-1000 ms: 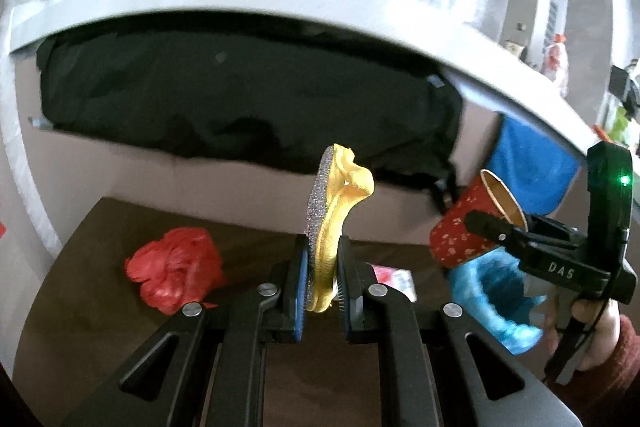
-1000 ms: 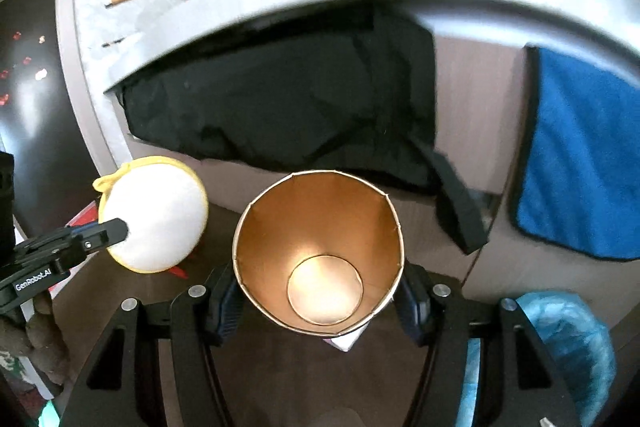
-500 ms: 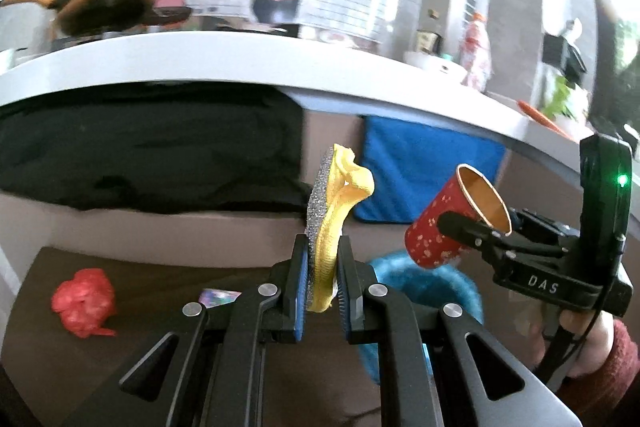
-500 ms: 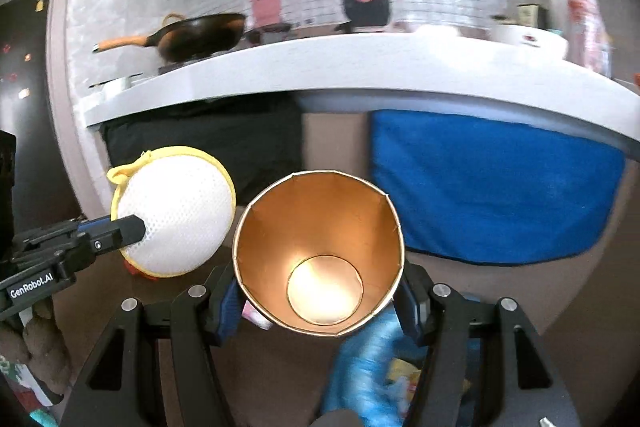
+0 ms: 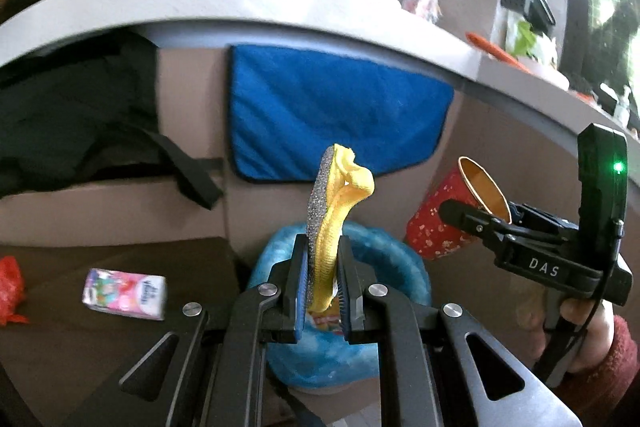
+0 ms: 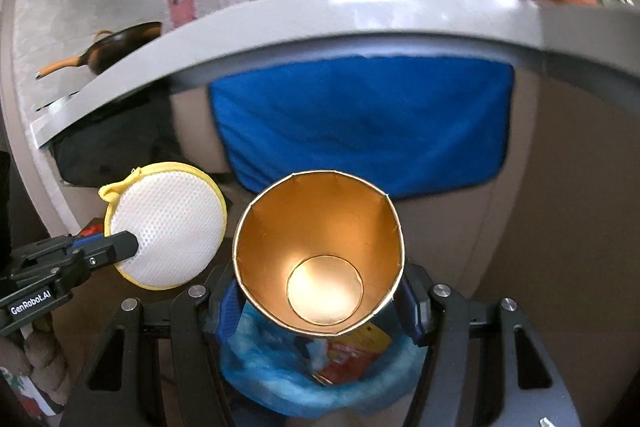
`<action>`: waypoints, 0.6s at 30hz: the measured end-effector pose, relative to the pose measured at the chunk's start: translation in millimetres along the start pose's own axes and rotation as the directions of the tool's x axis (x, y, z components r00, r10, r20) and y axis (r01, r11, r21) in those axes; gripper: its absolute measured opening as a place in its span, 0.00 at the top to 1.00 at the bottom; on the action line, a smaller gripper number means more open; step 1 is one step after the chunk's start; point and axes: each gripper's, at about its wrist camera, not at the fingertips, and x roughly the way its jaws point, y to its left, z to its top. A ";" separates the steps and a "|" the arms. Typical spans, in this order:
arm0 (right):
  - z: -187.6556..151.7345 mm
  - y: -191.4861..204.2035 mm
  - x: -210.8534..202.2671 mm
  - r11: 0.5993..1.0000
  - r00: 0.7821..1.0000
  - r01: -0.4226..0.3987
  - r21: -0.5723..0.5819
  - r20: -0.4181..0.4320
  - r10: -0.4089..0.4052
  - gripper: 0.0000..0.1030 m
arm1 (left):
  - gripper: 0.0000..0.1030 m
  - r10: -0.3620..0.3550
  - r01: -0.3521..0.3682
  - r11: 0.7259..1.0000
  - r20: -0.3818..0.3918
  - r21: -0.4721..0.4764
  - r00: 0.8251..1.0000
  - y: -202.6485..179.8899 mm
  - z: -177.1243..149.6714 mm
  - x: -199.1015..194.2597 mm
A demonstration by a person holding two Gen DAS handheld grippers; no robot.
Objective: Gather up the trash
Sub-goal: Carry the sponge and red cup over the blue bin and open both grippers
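left tool clenched on a round yellow-edged scouring pad, held upright above the blue-lined trash bin. right tool grasping a red paper cup with its mouth toward the camera, also over the bin, which already holds colourful wrappers. step in hand: carry to bin; the next move likely calls for lowering and releasing each item. a tissue pack and red crumpled bag lie on the floor, uncollected.

"DAS" on right hand-held gripper, "GenRobot.AI" on left hand-held gripper
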 end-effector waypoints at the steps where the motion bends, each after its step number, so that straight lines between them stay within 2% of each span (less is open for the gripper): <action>1: -2.6 -6.4 1.6 1.000 1.000 0.003 0.012 -0.004 -0.003 0.42 | 0.87 -0.002 0.002 1.000 -0.011 0.006 1.000 -3.0 -1.1 6.8; 7: -14.9 -31.3 20.8 0.998 0.999 -0.001 0.059 -0.040 0.003 0.42 | 0.87 -0.011 0.011 1.000 -0.057 0.002 0.998 -5.9 -3.3 38.1; 18: -31.7 -34.3 64.7 0.997 0.993 -0.030 0.075 -0.109 0.038 0.42 | 0.87 -0.022 0.014 0.998 -0.150 -0.055 0.988 14.7 -20.4 82.9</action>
